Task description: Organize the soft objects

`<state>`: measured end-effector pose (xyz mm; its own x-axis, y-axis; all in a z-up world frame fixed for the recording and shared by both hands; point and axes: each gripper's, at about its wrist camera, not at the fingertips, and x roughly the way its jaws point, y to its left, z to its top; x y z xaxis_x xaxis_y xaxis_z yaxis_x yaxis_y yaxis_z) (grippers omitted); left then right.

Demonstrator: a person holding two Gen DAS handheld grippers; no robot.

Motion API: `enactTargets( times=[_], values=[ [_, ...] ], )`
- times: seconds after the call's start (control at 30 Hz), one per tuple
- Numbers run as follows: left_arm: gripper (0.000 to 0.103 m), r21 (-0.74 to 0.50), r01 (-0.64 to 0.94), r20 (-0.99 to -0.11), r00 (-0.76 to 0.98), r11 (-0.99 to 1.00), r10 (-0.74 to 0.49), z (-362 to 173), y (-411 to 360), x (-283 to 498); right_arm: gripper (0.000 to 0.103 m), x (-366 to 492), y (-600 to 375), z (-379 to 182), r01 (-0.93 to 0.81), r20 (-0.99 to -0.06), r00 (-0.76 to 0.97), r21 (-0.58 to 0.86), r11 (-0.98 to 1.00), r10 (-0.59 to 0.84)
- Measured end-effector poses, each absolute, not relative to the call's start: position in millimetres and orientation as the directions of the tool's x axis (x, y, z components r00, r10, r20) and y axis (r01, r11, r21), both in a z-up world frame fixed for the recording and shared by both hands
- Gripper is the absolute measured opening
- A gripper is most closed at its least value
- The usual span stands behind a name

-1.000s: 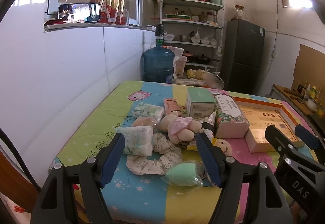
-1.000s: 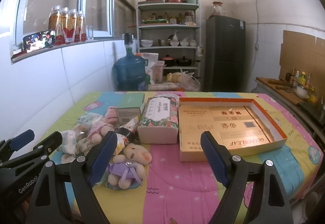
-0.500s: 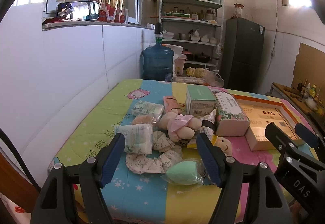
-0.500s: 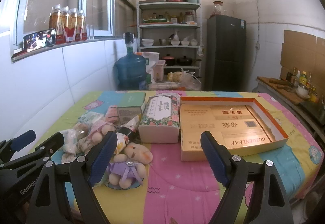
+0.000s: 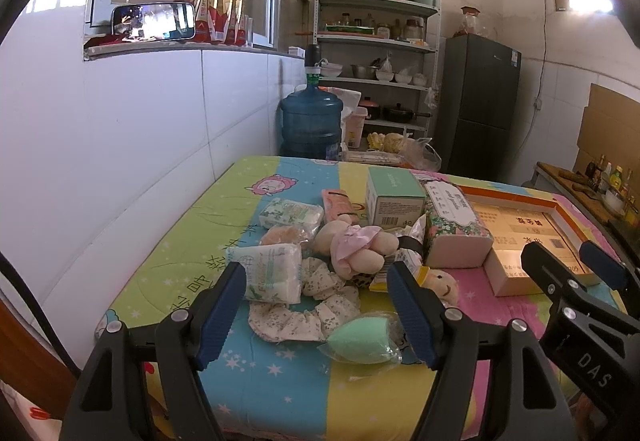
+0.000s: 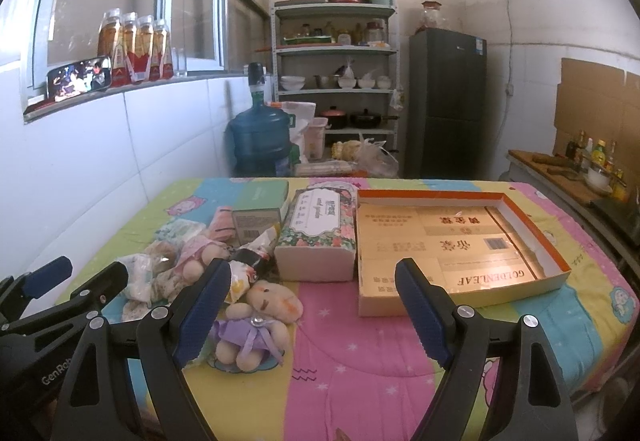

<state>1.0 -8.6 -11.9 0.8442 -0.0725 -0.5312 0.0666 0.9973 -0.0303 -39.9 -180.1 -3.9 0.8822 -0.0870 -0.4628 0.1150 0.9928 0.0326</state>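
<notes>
Both grippers — left gripper (image 5: 316, 305), right gripper (image 6: 314, 305) — hover with jaws wide apart, gripping nothing.

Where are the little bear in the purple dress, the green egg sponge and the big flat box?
bear in the purple dress (image 6: 252, 337): right wrist view, on its purple dress.
green egg sponge (image 5: 358, 339): left wrist view, middle of the sponge.
flat box (image 6: 554, 267): right wrist view, near-right orange rim.

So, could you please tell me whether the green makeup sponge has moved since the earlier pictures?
No. The green makeup sponge lies at the same spot on the sheet, just below the floral scrunchie, as it did before.
</notes>
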Motion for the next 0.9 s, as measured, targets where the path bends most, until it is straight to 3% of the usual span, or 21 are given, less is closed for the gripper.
enactTargets(
  times=[0.9],
  values=[
    [0.073, -0.050, 0.080, -0.519, 0.850, 0.996, -0.094, -20.2, 8.0, 4.0, 0.085, -36.9, -184.1, -14.1, 0.088, -0.490, 0.870, 0.051, 0.995, -0.052]
  ],
)
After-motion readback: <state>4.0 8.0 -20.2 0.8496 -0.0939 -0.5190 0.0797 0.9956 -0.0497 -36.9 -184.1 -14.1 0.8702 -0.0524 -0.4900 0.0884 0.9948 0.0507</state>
